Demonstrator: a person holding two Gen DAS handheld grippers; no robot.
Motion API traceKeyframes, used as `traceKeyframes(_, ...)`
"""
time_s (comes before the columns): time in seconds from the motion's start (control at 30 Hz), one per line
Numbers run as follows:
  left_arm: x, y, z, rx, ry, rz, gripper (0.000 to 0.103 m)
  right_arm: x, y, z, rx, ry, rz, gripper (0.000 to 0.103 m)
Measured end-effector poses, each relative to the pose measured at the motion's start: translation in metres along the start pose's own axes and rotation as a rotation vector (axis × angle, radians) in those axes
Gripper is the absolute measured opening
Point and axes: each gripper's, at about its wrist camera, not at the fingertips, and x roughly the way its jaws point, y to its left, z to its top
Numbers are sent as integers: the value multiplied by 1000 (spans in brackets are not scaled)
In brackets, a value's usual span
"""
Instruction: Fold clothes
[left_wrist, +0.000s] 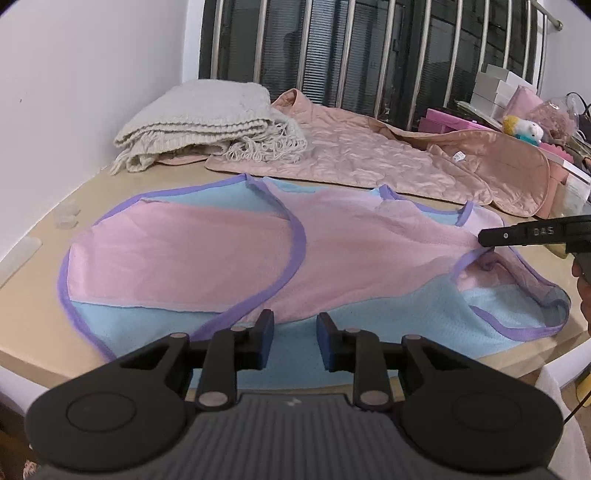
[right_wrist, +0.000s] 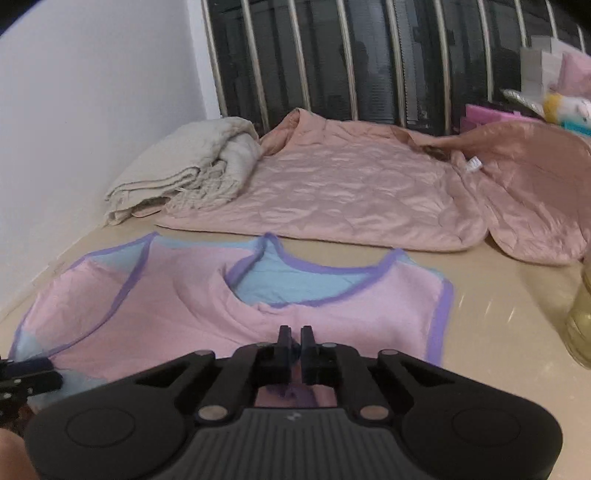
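The pink and blue vest (left_wrist: 229, 258) is thin matt cloth, its blue panels a fine mesh, edged in purple binding; the beige table (left_wrist: 40, 266) looks smooth and faintly glossy; the quilted pink jacket (right_wrist: 351, 192) has a satin sheen; the cream blanket (left_wrist: 199, 118) is coarse ribbed knit with fringe; the window bars (left_wrist: 347, 44) are shiny metal; both grippers are matt black plastic.
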Motion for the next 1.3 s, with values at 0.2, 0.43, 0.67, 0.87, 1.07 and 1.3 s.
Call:
traceKeyframes(0.2,-1,-1,-1,23,-2,2,28,18,-3,15,12,-45,-34,41)
traceKeyframes(0.43,-2,1,-1,25,-1,-3,28,30,-16,22,116,-64,-87,0)
traceKeyframes(0.67,-1,4,-1,20,-4,-13,28,9,-14,6,64,-52,-74,45)
traceKeyframes(0.87,-1,4,0,26,-1,-15,28,4,6,-23,-58,2,-83,1)
traceKeyframes(1.07,-2,4,4,51,3,-21,32,-26,-13,-24,-11,-47,-131,8)
traceKeyframes(1.3,-36,5,-4,388,-132,-106,63,-74,41,-61,-519,-116,207,42)
